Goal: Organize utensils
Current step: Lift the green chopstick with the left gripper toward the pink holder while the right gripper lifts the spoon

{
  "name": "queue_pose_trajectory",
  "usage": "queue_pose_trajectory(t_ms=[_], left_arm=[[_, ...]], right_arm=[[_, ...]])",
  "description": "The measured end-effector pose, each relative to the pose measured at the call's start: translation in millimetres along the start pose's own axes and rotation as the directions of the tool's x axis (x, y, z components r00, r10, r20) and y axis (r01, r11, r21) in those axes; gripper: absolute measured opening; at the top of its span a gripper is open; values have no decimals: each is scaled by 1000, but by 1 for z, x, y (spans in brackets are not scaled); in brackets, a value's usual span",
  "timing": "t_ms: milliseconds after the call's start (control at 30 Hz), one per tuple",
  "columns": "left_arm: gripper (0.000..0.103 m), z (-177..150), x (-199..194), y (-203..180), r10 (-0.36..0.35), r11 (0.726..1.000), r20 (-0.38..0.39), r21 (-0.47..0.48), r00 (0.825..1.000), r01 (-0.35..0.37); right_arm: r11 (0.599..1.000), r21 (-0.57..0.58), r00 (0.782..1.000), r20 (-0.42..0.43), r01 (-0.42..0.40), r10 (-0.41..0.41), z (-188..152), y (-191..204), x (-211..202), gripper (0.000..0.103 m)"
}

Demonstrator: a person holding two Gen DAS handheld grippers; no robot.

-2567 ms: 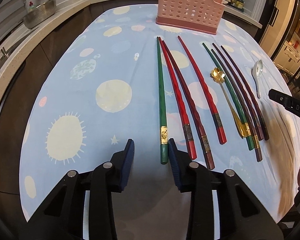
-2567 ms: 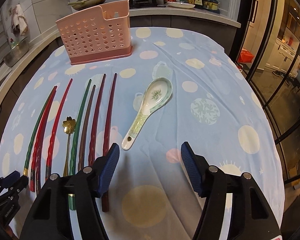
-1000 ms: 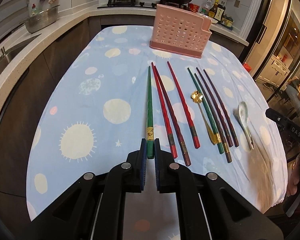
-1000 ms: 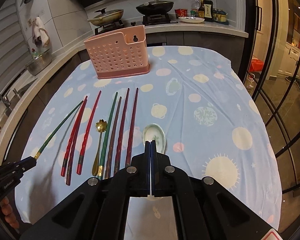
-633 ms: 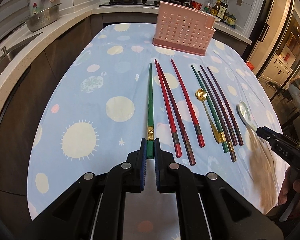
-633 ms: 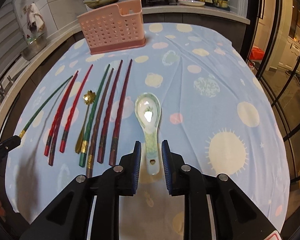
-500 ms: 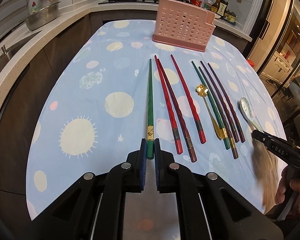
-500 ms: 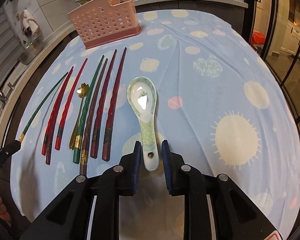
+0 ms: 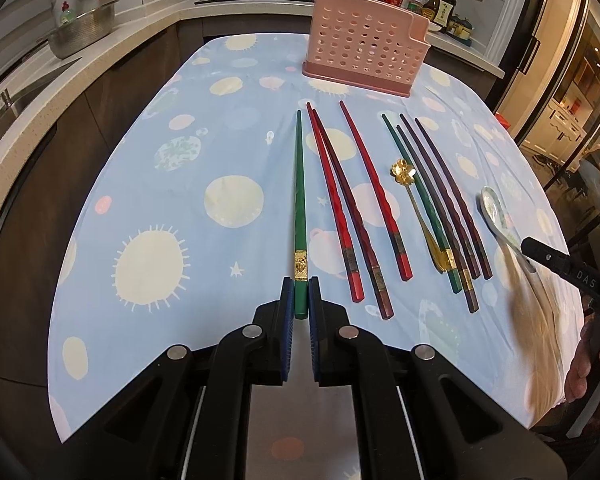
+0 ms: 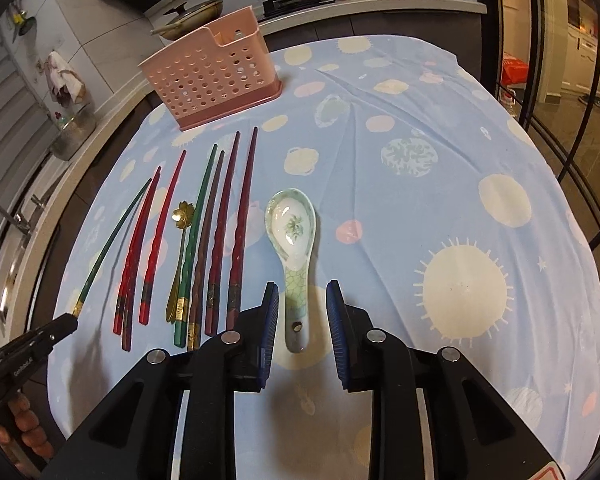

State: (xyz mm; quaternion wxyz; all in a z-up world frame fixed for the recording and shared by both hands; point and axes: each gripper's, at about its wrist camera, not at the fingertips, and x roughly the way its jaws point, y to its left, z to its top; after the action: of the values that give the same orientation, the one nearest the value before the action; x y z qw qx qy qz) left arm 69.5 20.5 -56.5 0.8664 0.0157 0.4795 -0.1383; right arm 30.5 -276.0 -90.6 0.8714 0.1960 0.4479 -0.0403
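On the far left of the row, my left gripper (image 9: pixel 301 298) is clamped on the near end of a green chopstick (image 9: pixel 299 196); the blue pads (image 9: pixel 287 300) press its sides just below the gold band, and the rest of the stick runs away from me over the blue tablecloth (image 9: pixel 160 200). In the right wrist view that stick slants up off the cloth toward the gripper's tip at the left edge.

To the right of it lie two red chopsticks (image 9: pixel 336 204) close together, then a third red chopstick (image 9: pixel 374 188) a little apart. Next comes a gold spoon (image 9: pixel 414 204) with a flower-shaped bowl, touching a second green chopstick (image 9: pixel 420 204), and beside that three dark brown chopsticks (image 9: pixel 448 196). All point toward the pink holder (image 9: pixel 364 56), which stands upright at the far end of the table.

Further right lies the ceramic spoon (image 10: pixel 294 252), bowl far, handle near. My right gripper (image 10: pixel 302 312) straddles that handle: its jaws have just been opening and now stand a little apart, one pad (image 10: pixel 270 312) to the left of the handle and one to the right, with cloth showing on both sides, so neither pad touches it. The spoon lies flat on the cloth, its handle end with the small hole between my fingers. I hold nothing there.
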Motion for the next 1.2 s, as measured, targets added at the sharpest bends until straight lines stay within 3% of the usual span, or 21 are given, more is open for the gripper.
queue_pose_trajectory(t_ms=[267, 767, 1000, 1200], left_arm=[[7, -1, 1, 1, 7, 1000, -2, -2, 1000, -7], [7, -15, 13, 5, -6, 1000, -49, -18, 999, 5], [7, -1, -21, 7, -21, 1000, 44, -11, 999, 22], [7, 34, -49, 10, -8, 1000, 158, -6, 987, 9]], right_arm=[[1000, -19, 999, -45, 6, -6, -11, 3, 20, 9], [994, -93, 998, 8, 63, -63, -23, 12, 4, 8], [990, -122, 988, 141, 75, -57, 3, 27, -46, 6], [984, -158, 976, 215, 79, -44, 36, 40, -62, 5]])
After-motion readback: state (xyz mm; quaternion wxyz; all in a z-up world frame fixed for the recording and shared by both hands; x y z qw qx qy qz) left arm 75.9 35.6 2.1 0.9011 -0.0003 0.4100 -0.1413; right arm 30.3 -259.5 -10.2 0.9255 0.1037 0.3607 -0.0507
